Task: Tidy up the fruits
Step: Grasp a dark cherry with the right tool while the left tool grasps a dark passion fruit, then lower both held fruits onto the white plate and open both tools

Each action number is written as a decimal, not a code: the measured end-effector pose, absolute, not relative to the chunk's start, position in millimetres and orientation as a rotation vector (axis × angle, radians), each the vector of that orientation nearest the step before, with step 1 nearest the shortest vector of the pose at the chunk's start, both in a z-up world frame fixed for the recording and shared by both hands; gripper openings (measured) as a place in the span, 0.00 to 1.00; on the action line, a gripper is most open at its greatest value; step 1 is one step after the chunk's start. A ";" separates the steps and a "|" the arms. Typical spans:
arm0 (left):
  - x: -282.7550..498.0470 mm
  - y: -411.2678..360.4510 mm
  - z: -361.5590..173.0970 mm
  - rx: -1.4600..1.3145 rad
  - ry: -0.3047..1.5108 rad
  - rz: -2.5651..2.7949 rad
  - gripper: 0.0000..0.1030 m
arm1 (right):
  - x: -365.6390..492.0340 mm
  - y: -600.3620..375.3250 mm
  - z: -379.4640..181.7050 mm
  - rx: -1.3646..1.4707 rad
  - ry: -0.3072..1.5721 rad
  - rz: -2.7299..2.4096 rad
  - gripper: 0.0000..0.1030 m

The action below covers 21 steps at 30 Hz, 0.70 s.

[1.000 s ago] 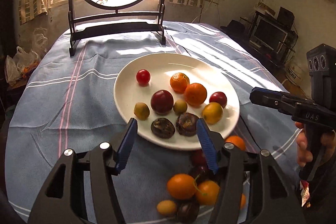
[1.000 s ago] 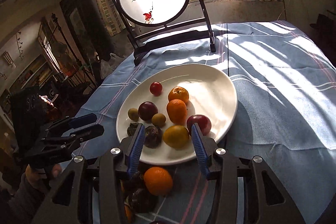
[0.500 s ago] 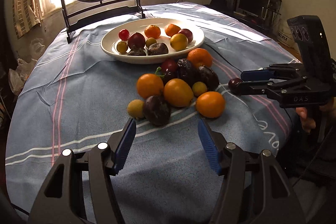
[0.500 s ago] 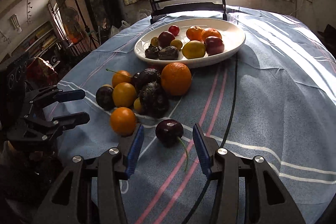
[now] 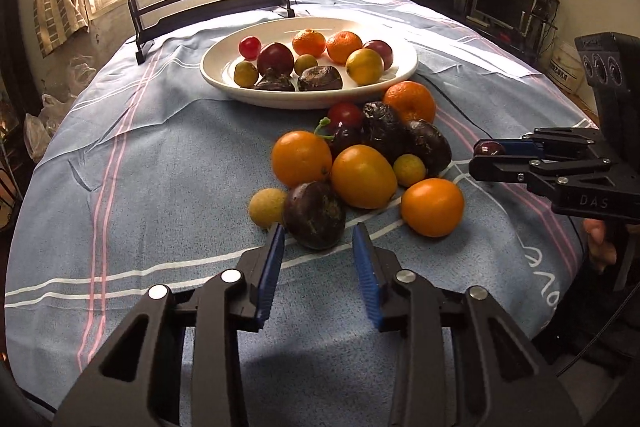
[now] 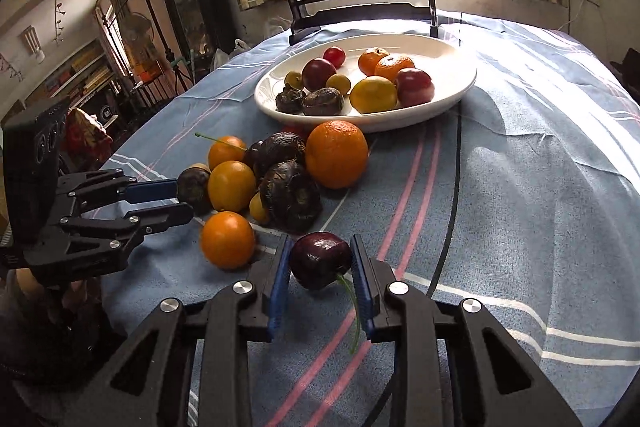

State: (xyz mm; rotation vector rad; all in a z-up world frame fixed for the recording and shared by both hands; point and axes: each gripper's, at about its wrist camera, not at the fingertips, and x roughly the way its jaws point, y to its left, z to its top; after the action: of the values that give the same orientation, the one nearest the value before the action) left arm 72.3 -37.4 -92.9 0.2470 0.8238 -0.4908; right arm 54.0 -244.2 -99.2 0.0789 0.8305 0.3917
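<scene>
A: Both grippers have been brought down from over the plate to the loose pile; jaws have just been closing. Right gripper [image 6: 320, 267] is pinched on the dark cherry [image 6: 320, 259] at its sides, stem trailing toward the camera.

B: Left?

A: Left gripper [image 5: 318, 251] is narrowed around the dark wrinkled fruit [image 5: 315, 214]; tips flank it, firm contact can't be confirmed.

B: Handling?

A: Cherry is judged light, smooth, easily bruised: a gentle pinch across the widest part is advised, stem avoided. Beyond, oranges are piled on the cloth [image 5: 140, 167]; white plate [image 5: 404, 47] sits farthest, part-filled.
</scene>
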 end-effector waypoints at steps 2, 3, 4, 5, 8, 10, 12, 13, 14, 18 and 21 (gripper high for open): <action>72.6 -42.6 -93.1 0.271 0.810 -0.481 0.34 | 54.5 -243.6 -99.2 0.083 0.830 0.389 0.28; 73.4 -45.0 -93.8 0.283 0.806 -0.478 0.35 | 55.1 -244.2 -99.2 0.088 0.830 0.389 0.28; 75.7 -46.9 -95.5 0.293 0.808 -0.472 0.40 | 55.0 -245.1 -99.1 0.095 0.829 0.389 0.28; 78.6 -48.9 -97.3 0.302 0.813 -0.466 0.45 | 54.9 -246.3 -98.9 0.103 0.828 0.390 0.28; 83.7 -55.1 -100.2 0.327 0.807 -0.443 0.49 | 55.5 -249.0 -99.2 0.122 0.827 0.393 0.29; 84.4 -56.5 -100.2 0.312 0.820 -0.465 0.40 | 56.0 -249.6 -99.2 0.128 0.826 0.393 0.28; 82.0 -55.7 -98.8 0.320 0.809 -0.448 0.32 | 55.9 -250.3 -99.1 0.134 0.826 0.395 0.28; 81.0 -53.0 -97.4 0.302 0.813 -0.457 0.32 | 56.0 -250.6 -99.0 0.137 0.826 0.397 0.28; 79.6 -49.5 -95.0 0.279 0.812 -0.465 0.32 | 56.1 -251.0 -98.9 0.140 0.825 0.398 0.28; 66.4 -34.8 -79.5 0.201 0.780 -0.503 0.32 | 54.6 -253.2 -97.7 0.154 0.810 0.405 0.28; 59.2 -27.3 -68.1 0.167 0.762 -0.516 0.32 | 52.8 -257.7 -95.2 0.184 0.793 0.411 0.28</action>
State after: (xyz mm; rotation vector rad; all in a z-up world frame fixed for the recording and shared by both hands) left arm 59.2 -27.3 -68.1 0.1672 0.7624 -0.5156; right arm 52.8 -257.7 -95.2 0.1839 0.7927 0.4113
